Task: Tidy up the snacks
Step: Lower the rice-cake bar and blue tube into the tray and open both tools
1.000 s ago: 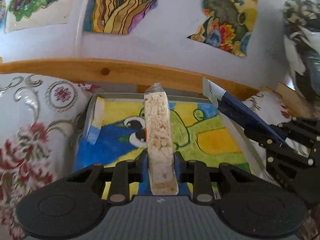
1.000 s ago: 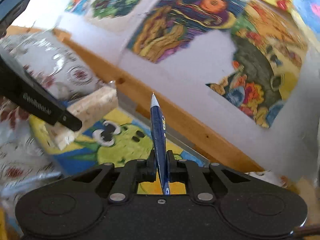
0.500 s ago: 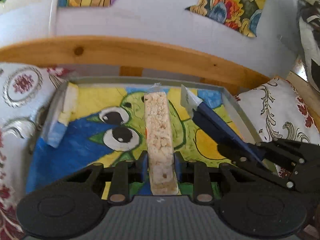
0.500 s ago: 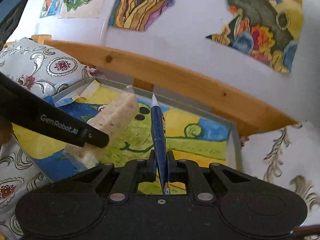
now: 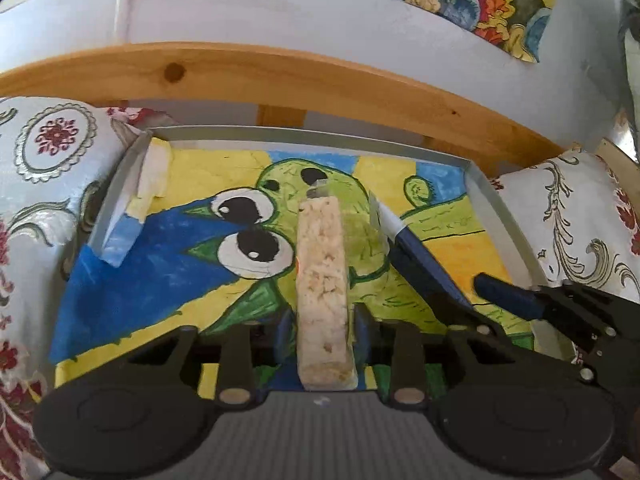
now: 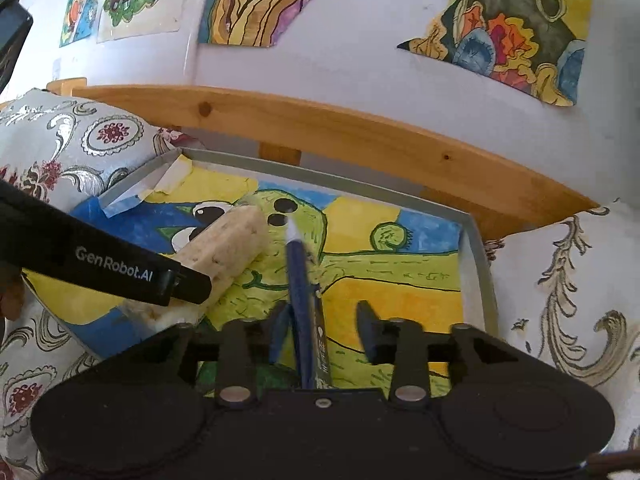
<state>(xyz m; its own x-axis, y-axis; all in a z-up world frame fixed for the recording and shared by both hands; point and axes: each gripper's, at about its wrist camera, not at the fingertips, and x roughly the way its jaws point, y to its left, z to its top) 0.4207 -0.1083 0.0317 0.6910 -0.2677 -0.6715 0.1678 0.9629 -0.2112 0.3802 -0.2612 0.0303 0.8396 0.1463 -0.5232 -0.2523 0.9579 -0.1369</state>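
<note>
A pale crumbly snack bar (image 5: 322, 280) in clear wrap is clamped between the fingers of my left gripper (image 5: 324, 330) and points out over a grey tray (image 5: 320, 136) lined with a cartoon painting. In the right wrist view the same bar (image 6: 228, 248) sticks out from under the left gripper's finger (image 6: 120, 268), low over the tray (image 6: 476, 248). My right gripper (image 6: 324, 330) stands open. A slim dark blue packet (image 6: 300, 276) lies loose between its fingers, closer to the left one, white tip forward. The left wrist view shows that packet (image 5: 420, 268) just right of the bar.
Patterned cushions flank the tray on the left (image 5: 44, 168) and right (image 5: 572, 216). A wooden rail (image 5: 320, 76) runs behind it, below a white wall with paintings. A peeled paper corner (image 5: 152, 184) curls up at the tray's left rim.
Both grippers came down closer over the tray. The right gripper's fingers spread apart and let go of the blue packet. The left gripper still holds the bar.
</note>
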